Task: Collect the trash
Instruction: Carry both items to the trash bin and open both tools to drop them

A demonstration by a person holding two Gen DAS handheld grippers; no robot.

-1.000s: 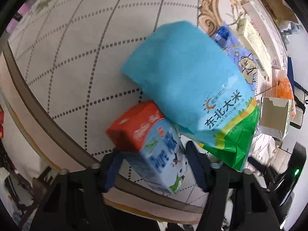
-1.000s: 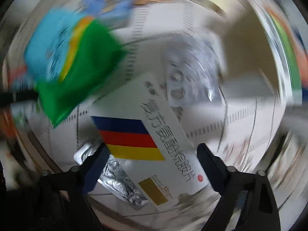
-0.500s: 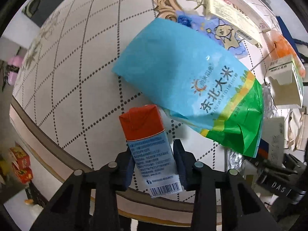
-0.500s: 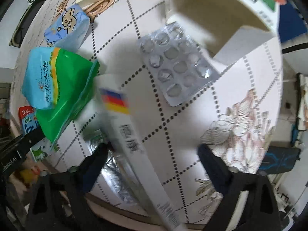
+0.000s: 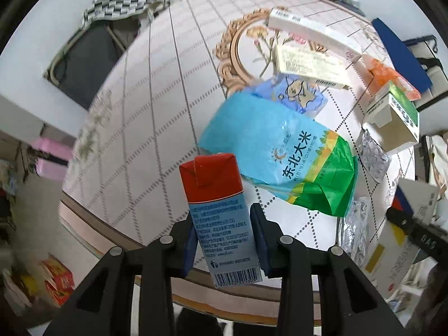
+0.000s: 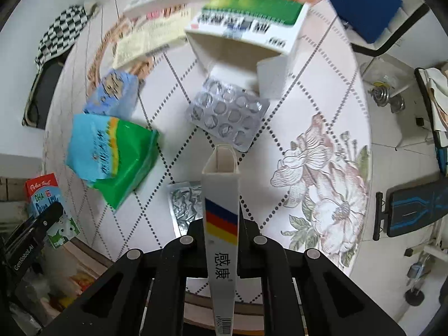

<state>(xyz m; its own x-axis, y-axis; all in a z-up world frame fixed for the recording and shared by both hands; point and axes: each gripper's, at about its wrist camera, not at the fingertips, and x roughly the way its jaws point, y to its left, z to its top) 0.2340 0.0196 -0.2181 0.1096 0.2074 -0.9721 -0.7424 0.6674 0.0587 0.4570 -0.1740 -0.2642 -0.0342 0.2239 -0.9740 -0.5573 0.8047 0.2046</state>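
Left hand-held gripper (image 5: 226,240): pinching the red-topped blue-grey milk carton (image 5: 221,212) between its blue pads, clear of the round desk with the dotted diamond-pattern cloth (image 5: 145,106), just left of the blue-and-green rice bag (image 5: 280,156). Best kept upright, pads square on the carton's two flat sides; no harder squeeze, since a thin carton likely buckles or leaks any dregs. Needs carrying off the desk without brushing the rice bag.

Right of the rice bag: silver blister sheet (image 6: 228,117) and crumpled foil sheet (image 6: 184,204) flat on the cloth, green-and-white open carton (image 6: 246,30) beyond. All yet to be collected.

Right hand-held gripper (image 6: 222,240): jaws closing, narrow on the long white medicine box with blue, red and yellow stripes (image 6: 222,210), held edge-on, open end pointing away, above the foil sheet to the right of the rice bag. Grip sits low on a long empty box, so probable wobble or crushing; steady, slow carry advised, open end kept from snagging the blister sheet.
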